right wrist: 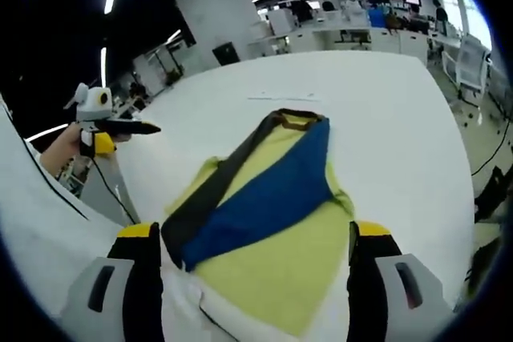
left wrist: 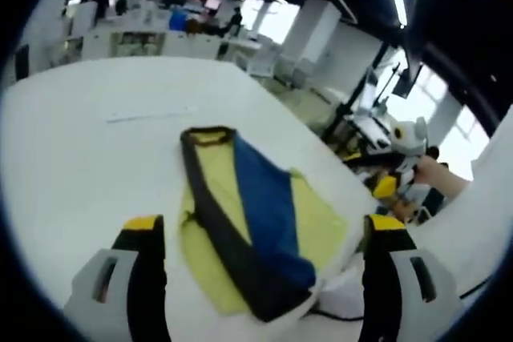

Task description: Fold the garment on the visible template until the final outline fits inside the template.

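nearest, the left gripper (left wrist: 260,234) and the right gripper (right wrist: 248,242) hover released, jaws spread, grasping nothing, just above the garment (right wrist: 268,206). the yellow, blue and black garment lies partly folded on the white table (right wrist: 393,118). beyond the garment, a thin strip (left wrist: 152,114) lies on the table.
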`<state>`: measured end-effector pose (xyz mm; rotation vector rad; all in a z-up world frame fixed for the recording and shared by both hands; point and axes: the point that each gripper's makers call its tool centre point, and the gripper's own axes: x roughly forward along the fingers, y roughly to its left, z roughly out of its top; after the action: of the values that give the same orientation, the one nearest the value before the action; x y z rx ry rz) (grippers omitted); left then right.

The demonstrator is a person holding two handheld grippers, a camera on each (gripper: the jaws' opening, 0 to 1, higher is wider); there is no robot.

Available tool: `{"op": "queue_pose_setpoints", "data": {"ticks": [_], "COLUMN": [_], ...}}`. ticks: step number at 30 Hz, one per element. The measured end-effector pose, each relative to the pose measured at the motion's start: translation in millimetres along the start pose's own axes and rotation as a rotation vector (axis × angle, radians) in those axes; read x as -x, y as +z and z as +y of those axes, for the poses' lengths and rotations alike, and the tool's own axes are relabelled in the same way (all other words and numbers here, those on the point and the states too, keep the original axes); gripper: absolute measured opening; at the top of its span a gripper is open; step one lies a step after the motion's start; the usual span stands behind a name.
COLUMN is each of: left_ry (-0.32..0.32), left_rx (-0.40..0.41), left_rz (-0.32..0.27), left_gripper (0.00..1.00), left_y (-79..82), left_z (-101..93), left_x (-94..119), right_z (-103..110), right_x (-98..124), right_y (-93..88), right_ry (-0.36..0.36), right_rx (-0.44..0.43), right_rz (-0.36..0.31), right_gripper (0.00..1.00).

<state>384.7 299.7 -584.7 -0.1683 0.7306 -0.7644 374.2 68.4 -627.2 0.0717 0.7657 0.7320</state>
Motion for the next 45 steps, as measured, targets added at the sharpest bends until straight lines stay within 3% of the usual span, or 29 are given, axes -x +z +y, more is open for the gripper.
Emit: {"op": "queue_pose_setpoints", "data": {"ticks": [16, 24, 30, 40, 45], "left_ry": [0.009, 0.011, 0.01, 0.008, 0.016], "left_rx": [0.0, 0.006, 0.011, 0.014, 0.027], "left_rz": [-0.015, -0.017, -0.005, -0.002, -0.019], "left_gripper": [0.99, 0.98, 0.98, 0.97, 0.97], "left_y": [5.4, 6.4, 2.3, 2.2, 3.4], "left_z": [0.6, 0.6, 2.7, 3.5, 7.2], "left_x": [1.2, -0.2, -1.6, -4.1, 1.9], "right_z": [3.4, 11.4, 21.7, 36.6, 42.7], "right_x": [-8.0, -17.2, -24.4, -42.4, -53.7], "right_y": [-9.8, -23.6, -26.0, -51.2, -72.7], "right_ry": [0.016, 0.048, 0.085, 0.131, 0.152], "right_rx": [0.002, -0.028, -0.086, -0.108, -0.14], "right_rz": [0.028, 0.05, 0.022, 0.052, 0.094], "right_gripper": [0.92, 0.86, 0.79, 0.7, 0.67]}}
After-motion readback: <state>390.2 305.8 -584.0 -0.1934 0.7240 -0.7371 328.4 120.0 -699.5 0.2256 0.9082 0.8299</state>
